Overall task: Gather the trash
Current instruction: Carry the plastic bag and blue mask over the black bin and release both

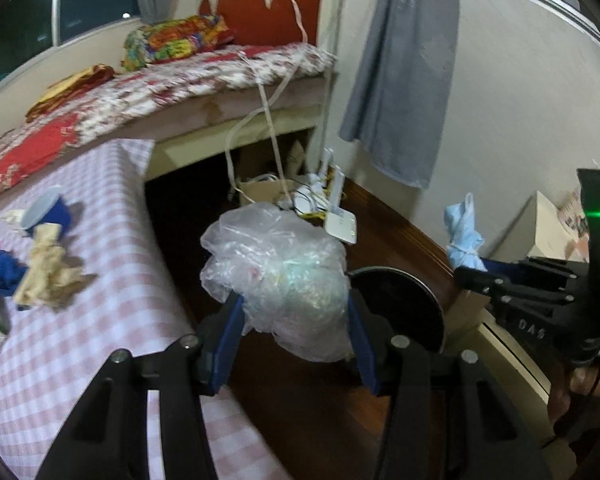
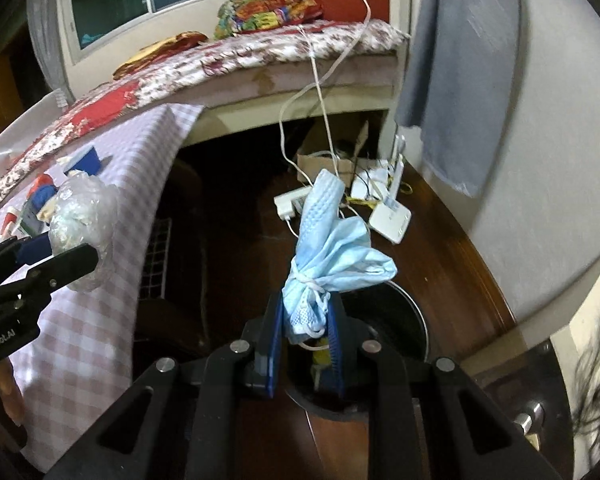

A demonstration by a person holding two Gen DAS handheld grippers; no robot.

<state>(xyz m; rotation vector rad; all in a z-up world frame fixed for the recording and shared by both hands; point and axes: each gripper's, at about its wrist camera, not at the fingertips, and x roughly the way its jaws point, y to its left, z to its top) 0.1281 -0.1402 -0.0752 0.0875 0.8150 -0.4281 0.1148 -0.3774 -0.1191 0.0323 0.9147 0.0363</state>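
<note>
Black linkage arms and blue pads fill the foreground of both wrist views. Left gripper (image 1: 296, 312): clenched on a crumpled clear plastic bag (image 1: 276, 276), with one blue pad pressing each side of the wad and the bulk of the bag bulging forward past the fingertips. Right gripper (image 2: 306, 320): clenched on a bundled light-blue face mask (image 2: 332, 256), gripped at the end tied round with its white ear loops, the loose pleated part standing up beyond the pads. Both loads are held in the air over a dark wooden floor (image 1: 300, 400), beside a table covered with a pink-and-white checked cloth (image 1: 100, 320). A round dark bin (image 1: 400, 308) stands on the floor just behind the left gripper; in the right wrist view the bin opening (image 2: 392, 320) lies directly below and behind the mask, with some yellow and white contents visible between the fingers. On the checked cloth remain crumpled beige paper (image 1: 48, 276), blue fabric pieces (image 1: 2, 272) and a clear lid (image 1: 42, 206); the other small items there are too blurred to identify. Behind the table stands a bed with a floral cover (image 1: 180, 84) and a multicoloured pillow (image 1: 176, 38). White cables hang from the bed down to a cardboard box (image 1: 260, 192) and a white router (image 1: 342, 226) on the floor. A grey-blue towel (image 1: 404, 80) hangs against the wall.
</note>
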